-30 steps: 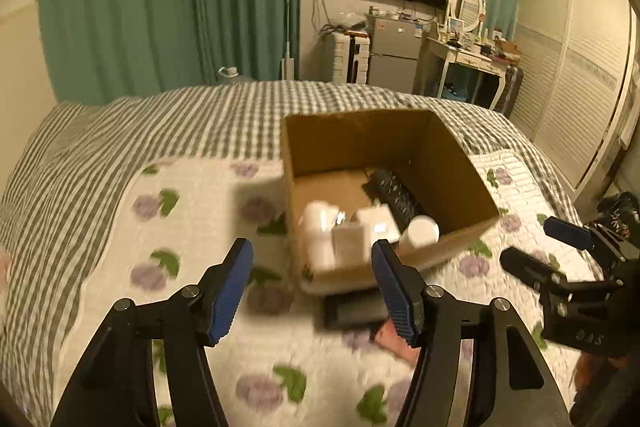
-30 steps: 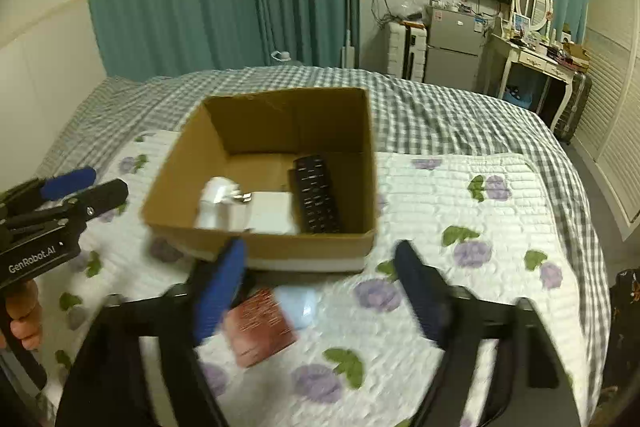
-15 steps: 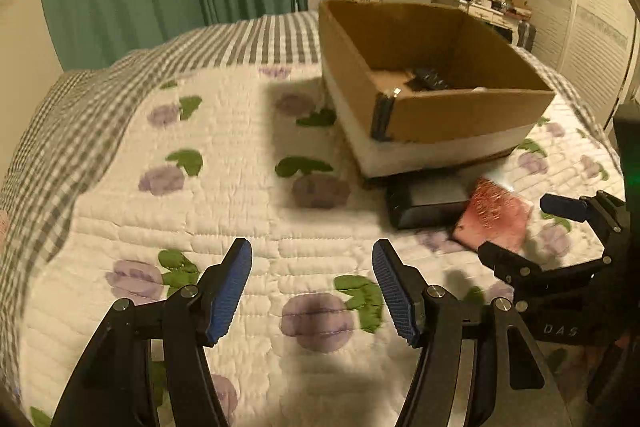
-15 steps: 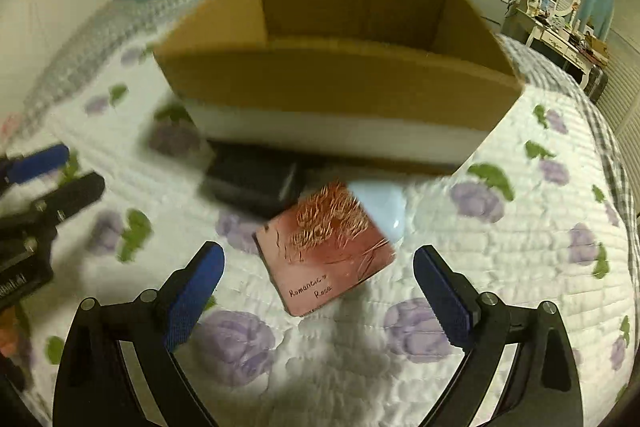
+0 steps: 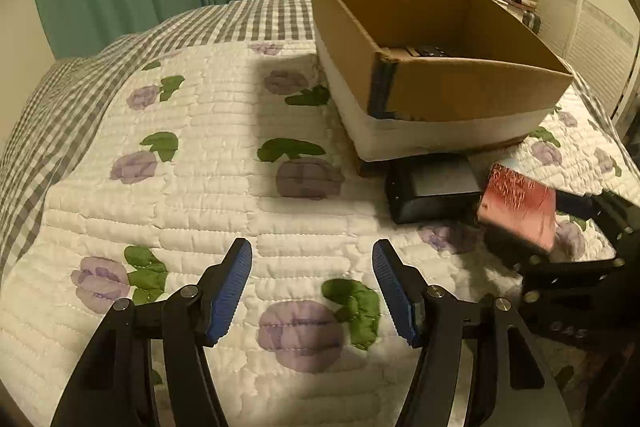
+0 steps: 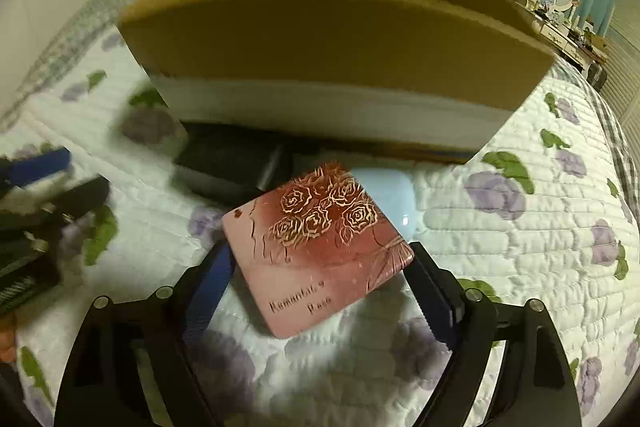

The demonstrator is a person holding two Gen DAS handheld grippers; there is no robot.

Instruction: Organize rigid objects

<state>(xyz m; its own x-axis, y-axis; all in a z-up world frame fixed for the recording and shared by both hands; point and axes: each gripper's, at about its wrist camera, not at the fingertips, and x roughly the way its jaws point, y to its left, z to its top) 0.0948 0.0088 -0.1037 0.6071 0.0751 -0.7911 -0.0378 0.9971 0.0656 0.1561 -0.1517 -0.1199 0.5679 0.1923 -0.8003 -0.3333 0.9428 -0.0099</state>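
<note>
right gripper [image 6: 320, 291] is straddling the pink box [image 6: 316, 251], fingers wide, possibly not touching it yet; box is lying on the quilt [image 6: 520, 227], cardboard box [image 6: 332, 39] at 12 o'clock. left gripper [image 5: 312, 287] is hovering, fingers spread, holding nothing.

Your left wrist camera sits low over the quilt [image 5: 224, 187] and looks forward along the left gripper [image 5: 312, 287], toward the near left corner of the box [image 5: 472, 95] and a little down into it. From there the box is near, not close. Your right wrist camera looks forward along the right gripper [image 6: 320, 291] and sits very close to the box [image 6: 328, 39], facing its front wall, which fills the upper half. Both views share the box, the pink case [image 5: 518, 205] [image 6: 316, 247], the black box [image 5: 434, 193] [image 6: 232, 163] and the quilt. Each camera also catches the other gripper at the edge of its view.
</note>
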